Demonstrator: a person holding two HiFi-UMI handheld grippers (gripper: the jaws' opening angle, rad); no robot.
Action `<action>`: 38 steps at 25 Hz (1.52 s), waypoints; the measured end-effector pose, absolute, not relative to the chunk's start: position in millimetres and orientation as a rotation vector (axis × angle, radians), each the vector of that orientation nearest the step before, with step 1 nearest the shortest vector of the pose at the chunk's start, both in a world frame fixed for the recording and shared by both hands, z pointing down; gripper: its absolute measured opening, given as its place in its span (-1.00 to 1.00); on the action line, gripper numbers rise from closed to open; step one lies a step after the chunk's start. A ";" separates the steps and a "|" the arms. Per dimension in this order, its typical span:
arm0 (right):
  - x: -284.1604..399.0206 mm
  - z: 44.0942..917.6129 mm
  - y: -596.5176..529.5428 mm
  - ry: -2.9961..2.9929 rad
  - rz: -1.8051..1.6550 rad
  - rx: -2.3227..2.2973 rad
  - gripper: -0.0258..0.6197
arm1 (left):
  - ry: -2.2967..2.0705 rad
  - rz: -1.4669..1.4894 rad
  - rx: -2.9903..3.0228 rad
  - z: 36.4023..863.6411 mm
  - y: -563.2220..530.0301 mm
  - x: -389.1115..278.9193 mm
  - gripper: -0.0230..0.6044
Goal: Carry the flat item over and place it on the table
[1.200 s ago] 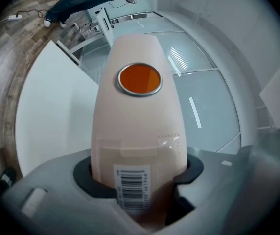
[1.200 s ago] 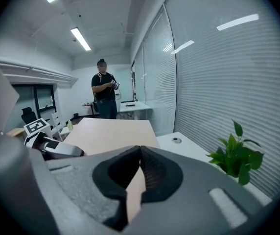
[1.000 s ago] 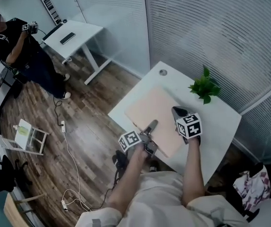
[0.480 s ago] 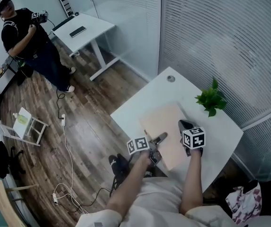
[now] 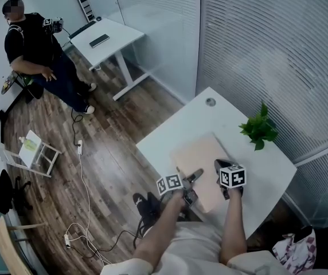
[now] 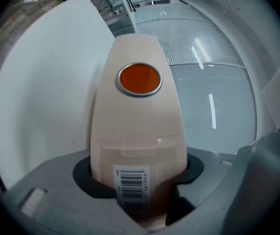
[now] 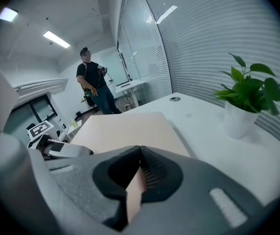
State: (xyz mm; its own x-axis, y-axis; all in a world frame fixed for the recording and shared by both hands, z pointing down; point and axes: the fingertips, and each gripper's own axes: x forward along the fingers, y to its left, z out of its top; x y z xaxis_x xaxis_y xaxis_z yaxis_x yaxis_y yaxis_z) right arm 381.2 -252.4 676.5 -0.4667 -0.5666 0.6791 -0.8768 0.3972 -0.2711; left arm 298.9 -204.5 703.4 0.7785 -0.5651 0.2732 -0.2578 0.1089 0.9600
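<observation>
- board [image 5: 203, 158] now further in from table's [image 5: 198, 122] left edge than a second ago; flat over the top, near edge overhanging; resting or lifted, can't tell
- plant [image 5: 259, 129] near board's far corner; apart
- left gripper [image 5: 194, 176] clamped on board's near edge; right gripper [image 5: 219, 166] clamped on same edge, just beside

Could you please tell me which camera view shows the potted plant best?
The right gripper view: the plant is close, leaves and white pot clear. The head view shows it small, from above; the left gripper view misses it.
</observation>
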 end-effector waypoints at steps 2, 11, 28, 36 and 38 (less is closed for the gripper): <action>380.5 683.7 -254.2 -2.108 0.833 1.223 -0.92 | -0.706 -0.261 1.480 705.6 -206.3 298.0 0.02; 381.2 690.4 -265.5 -1.967 0.586 1.348 -0.92 | -0.701 -0.275 1.482 710.3 -210.8 299.2 0.03; 379.0 695.2 -273.4 -1.961 0.605 1.420 -0.92 | -0.733 -0.217 1.473 719.7 -204.7 280.4 0.09; 374.0 702.3 -275.3 -1.924 0.531 1.422 -0.92 | -0.782 -0.196 1.447 734.3 -197.7 261.6 0.10; 377.6 703.8 -271.3 -1.917 0.518 1.418 -0.92 | -0.785 -0.198 1.443 735.9 -194.9 264.7 0.10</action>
